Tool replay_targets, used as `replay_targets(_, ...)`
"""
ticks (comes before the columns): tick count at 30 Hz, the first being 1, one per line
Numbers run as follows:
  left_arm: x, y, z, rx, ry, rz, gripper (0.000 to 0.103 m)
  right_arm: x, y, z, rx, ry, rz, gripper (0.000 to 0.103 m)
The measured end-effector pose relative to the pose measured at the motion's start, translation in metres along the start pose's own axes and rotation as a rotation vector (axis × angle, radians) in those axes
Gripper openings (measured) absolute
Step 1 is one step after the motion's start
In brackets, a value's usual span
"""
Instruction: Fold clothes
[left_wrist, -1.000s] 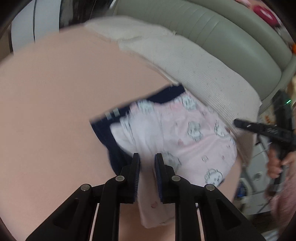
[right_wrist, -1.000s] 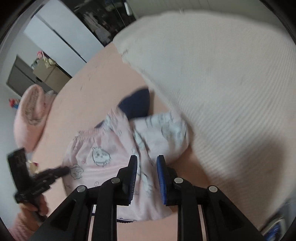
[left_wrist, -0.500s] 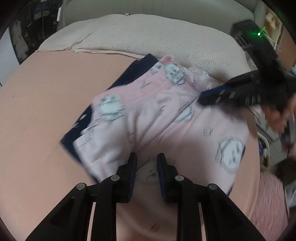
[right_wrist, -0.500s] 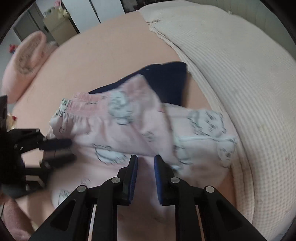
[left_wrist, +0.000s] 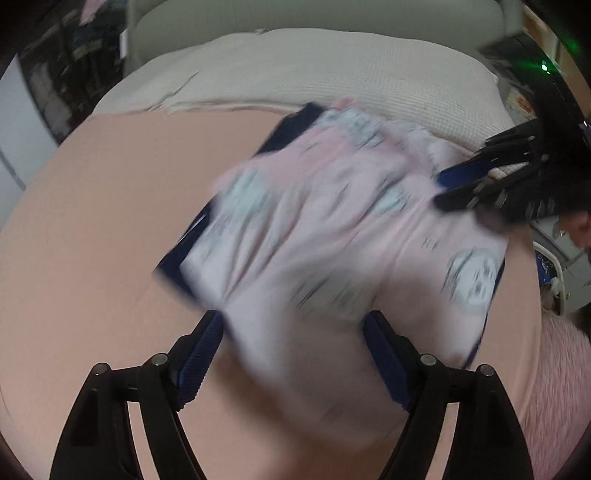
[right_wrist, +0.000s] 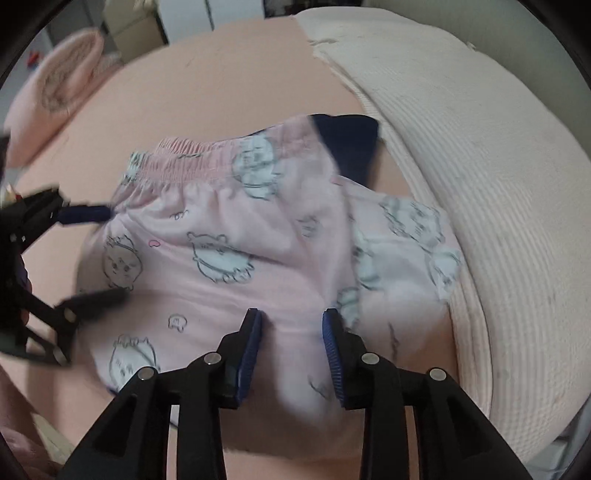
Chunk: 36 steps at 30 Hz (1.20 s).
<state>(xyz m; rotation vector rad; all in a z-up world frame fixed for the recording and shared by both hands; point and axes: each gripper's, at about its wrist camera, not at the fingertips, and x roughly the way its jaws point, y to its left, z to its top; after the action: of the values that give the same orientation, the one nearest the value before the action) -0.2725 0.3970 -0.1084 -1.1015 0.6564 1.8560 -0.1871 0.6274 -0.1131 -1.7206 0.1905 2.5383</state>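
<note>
left claw (left_wrist: 293, 354): jaws spread wide, nothing pinched; the near edge of the pink shorts (left_wrist: 332, 236) lies between and just past the blue pads, but whether they touch the cloth is lost in the blur; from the right wrist view this claw (right_wrist: 99, 254) comes in at the left edge, one finger (right_wrist: 85, 215) at the waistband end, the other lower against the side of the shorts

pink shorts (right_wrist: 236, 266): pale pink with little cartoon critters printed on, gathered elastic waistband (right_wrist: 177, 168) toward the far left in the right wrist view; lying mostly flat on the bed (right_wrist: 229, 85), a bit rumpled on the right side near the blanket

dark blue garment (left_wrist: 184, 254): lying under the shorts, peeking out along their left and far edges in the left wrist view; only a corner (right_wrist: 351, 144) shows in the right wrist view

right claw (right_wrist: 291, 347): jaws apart, holding nothing; hovering over the near hem of the shorts; also visible at the right of the left wrist view (left_wrist: 476, 184), tips at the right edge of the shorts

blanket (right_wrist: 480, 184): cream, ribbed, bunched along the right side of the bed, just beside the shorts
</note>
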Motion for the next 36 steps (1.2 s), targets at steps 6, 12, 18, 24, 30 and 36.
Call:
replay_targets(6, -0.040, 0.029, -0.024, -0.134, -0.036, -0.013, 0.078, -0.052, 0.022, 0.002, -0.038, -0.069, -0.115, 0.035)
replay_targets(12, -0.086, 0.035, -0.065, -0.287, -0.078, -0.040, 0.079, -0.094, 0.088, 0.008, -0.062, -0.152, -0.087, 0.049)
replay_targets(18, -0.137, 0.060, -0.113, -0.393, -0.084, 0.125, 0.083, -0.106, 0.183, 0.010, -0.097, -0.244, 0.015, 0.064)
replay_targets(24, -0.190, 0.119, -0.144, -0.521, -0.102, 0.336, 0.086, -0.094, 0.283, 0.029, -0.104, -0.231, 0.100, 0.077)
replay_targets(30, -0.228, 0.177, -0.174, -0.689, -0.131, 0.486, 0.086, -0.075, 0.370, 0.054, -0.130, -0.207, 0.142, 0.083)
replay_targets(36, -0.271, 0.196, -0.197, -0.797, -0.191, 0.633, 0.086, -0.072, 0.412, 0.089, -0.080, -0.211, 0.149, 0.084)
